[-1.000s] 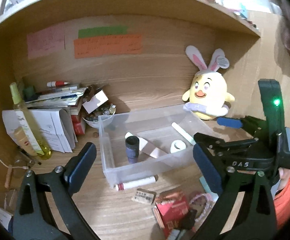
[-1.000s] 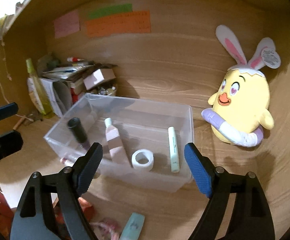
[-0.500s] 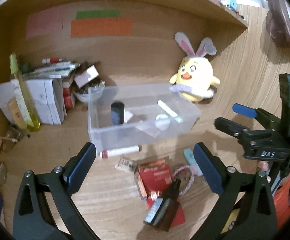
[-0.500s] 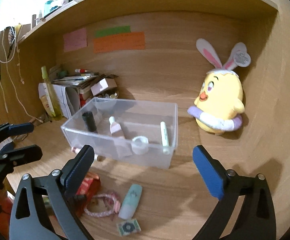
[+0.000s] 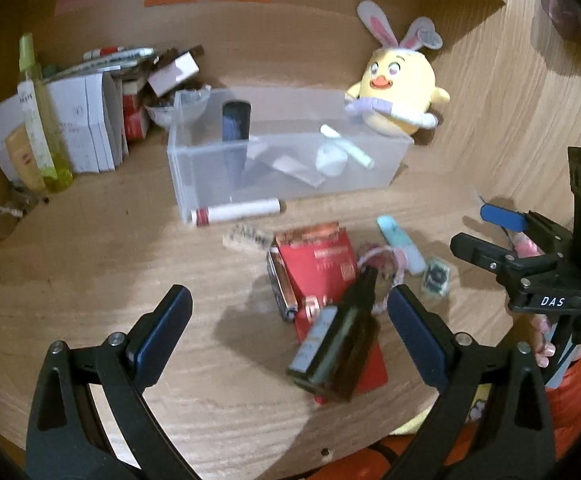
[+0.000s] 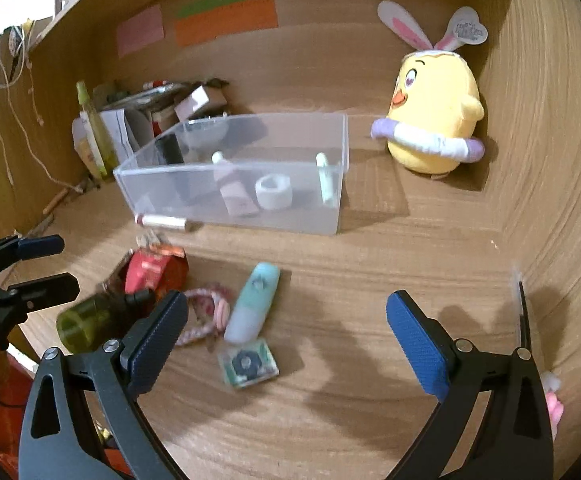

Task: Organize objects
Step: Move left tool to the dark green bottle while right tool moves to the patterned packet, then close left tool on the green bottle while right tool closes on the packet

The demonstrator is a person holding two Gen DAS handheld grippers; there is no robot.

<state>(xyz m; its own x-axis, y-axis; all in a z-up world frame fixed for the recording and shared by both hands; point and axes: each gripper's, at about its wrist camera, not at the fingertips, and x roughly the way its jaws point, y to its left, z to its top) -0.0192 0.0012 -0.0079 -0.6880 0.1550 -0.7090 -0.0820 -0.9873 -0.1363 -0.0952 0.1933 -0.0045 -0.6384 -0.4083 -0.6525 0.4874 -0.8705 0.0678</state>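
The left gripper [image 5: 288, 322] stands with its jaws spread wide and nothing between them, held above the near part of the wooden desk [image 5: 102, 264], a posture that suits an approach rather than a carry. Just ahead of its right finger lies a dark dropper bottle [image 5: 340, 344], on its side and resting partly on a red booklet [image 5: 322, 268], so it is the nearest candidate for pickup (judged from position only). The right gripper [image 6: 286, 340] is likewise released and empty, its fingers framing bare desk to the right of the loose items. Near its left finger lie a pink beaded bracelet [image 6: 206, 314], a mint-green tube [image 6: 252, 302] and, closest to the camera, a small square packet [image 6: 248, 364]; these sit well apart from the bin and appear not yet sorted. Farther out, a red-capped white marker [image 5: 236, 212] lies touching the front wall of the clear plastic bin [image 6: 330, 216]. The bin already holds a dark cylindrical container [image 5: 234, 122], a pale squeeze tube [image 6: 232, 188], a roll of white tape [image 6: 273, 192] and a light green pen [image 6: 324, 180], which suggests it is the collection point. A yellow plush chick [image 6: 434, 120] sits beside the bin's right end, against the back panel.
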